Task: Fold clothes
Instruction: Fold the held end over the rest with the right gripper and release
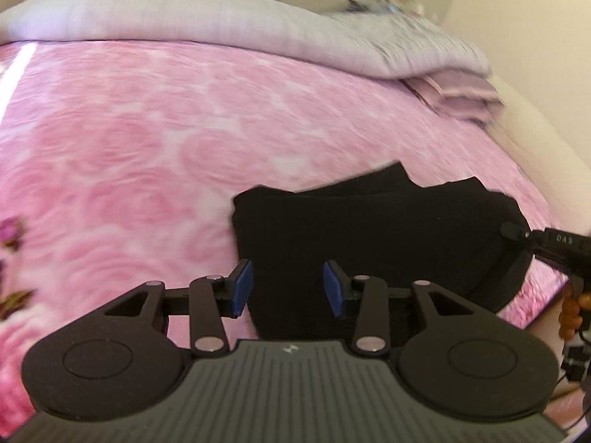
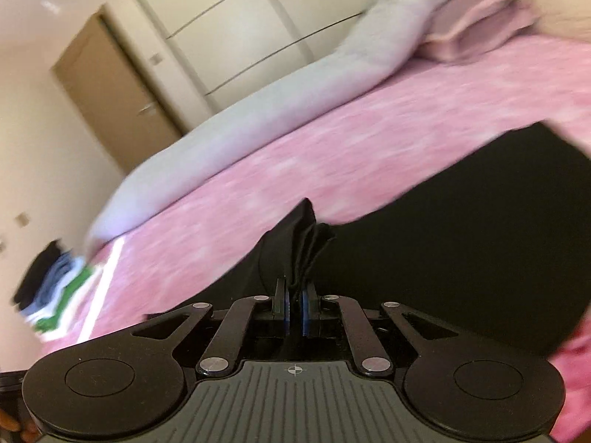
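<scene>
Two grippers showing | right gripper [image 2: 294, 312] pinching a bunched edge of one black garment [image 2: 461, 258], pads nearly meeting | left gripper [image 1: 288, 288] standing about half open, gripping nothing, hovering over garment's near edge | garment lying on one pink bedspread [image 1: 129, 140] | one grey duvet [image 1: 184, 18] lying behind | one folded pile [image 2: 51, 291] sitting far left.

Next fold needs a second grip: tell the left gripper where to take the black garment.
Take the black garment at its near left corner, sliding the open left gripper in from the bed side; that folded edge lies flat and free, while the right gripper pinches the other end.
</scene>
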A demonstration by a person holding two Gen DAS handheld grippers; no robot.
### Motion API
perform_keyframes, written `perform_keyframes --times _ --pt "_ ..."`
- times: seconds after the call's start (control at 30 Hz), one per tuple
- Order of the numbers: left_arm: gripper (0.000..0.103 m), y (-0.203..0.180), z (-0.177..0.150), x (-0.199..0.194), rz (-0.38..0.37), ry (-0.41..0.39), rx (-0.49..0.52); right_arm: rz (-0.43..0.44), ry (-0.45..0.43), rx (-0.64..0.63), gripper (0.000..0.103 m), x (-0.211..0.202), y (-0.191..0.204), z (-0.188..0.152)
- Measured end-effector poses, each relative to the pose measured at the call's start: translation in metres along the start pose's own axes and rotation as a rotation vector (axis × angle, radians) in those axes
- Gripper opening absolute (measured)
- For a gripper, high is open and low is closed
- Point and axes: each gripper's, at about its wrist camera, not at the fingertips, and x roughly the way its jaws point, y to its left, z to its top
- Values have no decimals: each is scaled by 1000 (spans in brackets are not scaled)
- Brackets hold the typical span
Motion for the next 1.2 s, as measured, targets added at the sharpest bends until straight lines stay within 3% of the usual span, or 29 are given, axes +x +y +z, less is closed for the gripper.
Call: perform_keyframes --times 0.07,0.2,0.3,0.4,0.53,0.67,0.8,1.07,1.17,1.2 --pt "36 -14 1 20 -21 36 26 -64 16 30 5 0 -25 1" --pt "36 -33 1 49 -32 94 51 -93 55 98 5 10 -53 0" --pt "36 -43 3 58 -39 107 64 -75 -20 34 5 -5 -57 14" --pt "35 -52 6 63 -46 110 80 -110 -113 -37 5 -21 -56 32" --pt "35 -63 7 78 -52 132 89 -199 -103 -1 5 -21 -100 47" --pt "35 -75 6 87 -64 142 104 -193 -124 -6 5 -37 -127 51" --pt "35 -82 6 93 -64 149 112 -199 -158 -15 5 -40 -133 59" --pt "35 -80 5 96 -55 153 107 -275 -113 63 5 -22 -161 58" --pt "35 -80 5 90 -54 139 106 -322 -121 78 9 -27 -156 58" --pt "35 -79 5 87 -53 134 107 -364 -142 66 14 -33 -150 57"
